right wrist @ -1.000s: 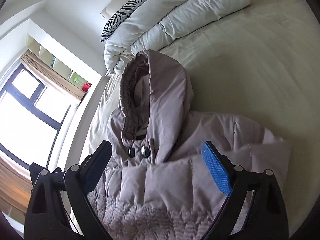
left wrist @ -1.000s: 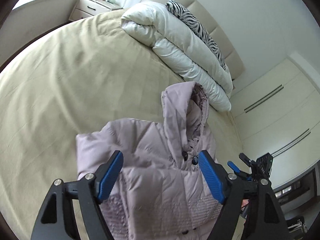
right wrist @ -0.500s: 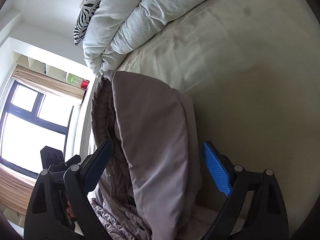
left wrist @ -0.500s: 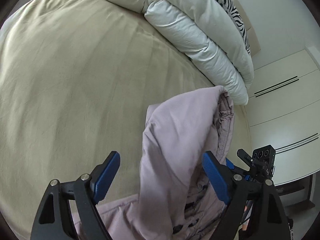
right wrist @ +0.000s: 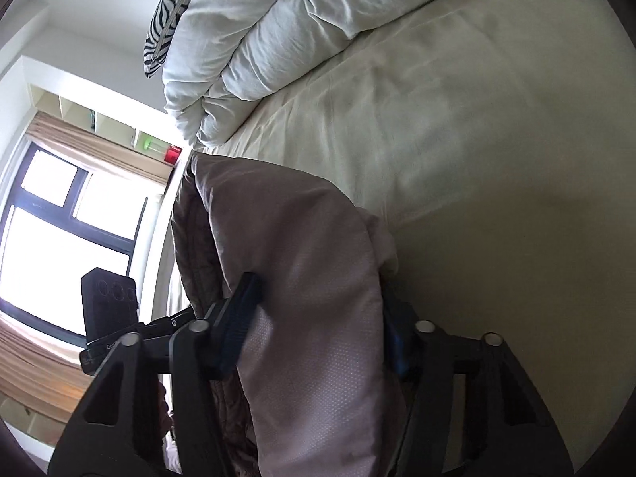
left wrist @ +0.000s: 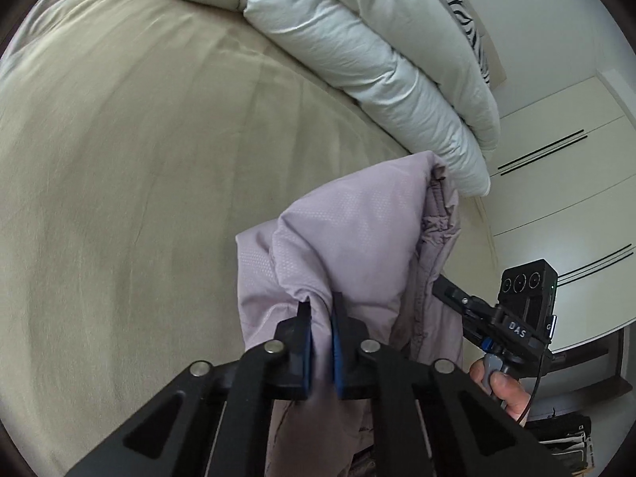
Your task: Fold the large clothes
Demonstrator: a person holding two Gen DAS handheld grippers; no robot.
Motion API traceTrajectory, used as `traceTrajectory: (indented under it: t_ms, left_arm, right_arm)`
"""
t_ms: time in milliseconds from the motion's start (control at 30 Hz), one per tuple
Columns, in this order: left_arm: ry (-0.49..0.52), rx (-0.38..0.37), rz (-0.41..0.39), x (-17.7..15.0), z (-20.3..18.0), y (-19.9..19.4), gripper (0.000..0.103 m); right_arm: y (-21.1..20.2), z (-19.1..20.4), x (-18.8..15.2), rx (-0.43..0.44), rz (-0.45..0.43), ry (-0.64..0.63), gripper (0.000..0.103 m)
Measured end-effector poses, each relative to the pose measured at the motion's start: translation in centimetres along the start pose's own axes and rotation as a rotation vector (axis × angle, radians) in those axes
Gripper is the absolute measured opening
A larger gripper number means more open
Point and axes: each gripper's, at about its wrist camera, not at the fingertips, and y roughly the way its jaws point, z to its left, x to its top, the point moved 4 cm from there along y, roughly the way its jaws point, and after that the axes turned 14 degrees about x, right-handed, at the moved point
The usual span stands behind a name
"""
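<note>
A pale lilac puffer jacket's hood (left wrist: 357,238) lies on the beige bed (left wrist: 139,179). My left gripper (left wrist: 320,310) is shut on a fold of the hood fabric. In the right wrist view the hood (right wrist: 302,278) fills the space between the fingers of my right gripper (right wrist: 318,298), which is closed on its thick fold. The right gripper's body (left wrist: 516,318) shows beyond the hood in the left wrist view. The jacket's body is out of sight below both grippers.
A folded white duvet (left wrist: 377,59) and a zebra pillow (right wrist: 171,12) lie at the head of the bed. White wardrobe doors (left wrist: 576,198) stand to the right. A window (right wrist: 59,238) and shelves are on the other side.
Both grippers have moved forward onto the hood and closed on it; a second ago both were open above the spread jacket.
</note>
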Motion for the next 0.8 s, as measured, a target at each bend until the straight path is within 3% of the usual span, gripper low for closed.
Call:
traceTrajectory:
  t_ms: [133, 233, 400, 633, 800]
  left_arm:
    - [0.038, -0.058, -0.099, -1.3, -1.0, -4.7, 0.007]
    - [0.093, -0.082, -0.166, -3.2, -2.4, -8.7, 0.007]
    - [0.193, -0.11, -0.215, -9.2, -4.6, -14.2, 0.007]
    - [0.185, -0.148, -0.221, -19.2, -6.0, -18.2, 0.007]
    - [0.209, -0.078, -0.154, -26.3, -4.8, -17.4, 0.011]
  right_arm:
    - [-2.1, 2.3, -0.4, -0.034, -0.041, -0.101, 0.018]
    - [-4.7, 4.9, -1.5, -0.013, -0.079, -0.17, 0.016]
    - [-9.5, 11.2, -5.5, 0.026, -0.112, -0.347, 0.015]
    - [-17.1, 16.1, -17.6, 0.076, -0.118, -0.443, 0.015]
    - [-20.7, 16.2, -27.7, 0.03, -0.076, -0.445, 0.015]
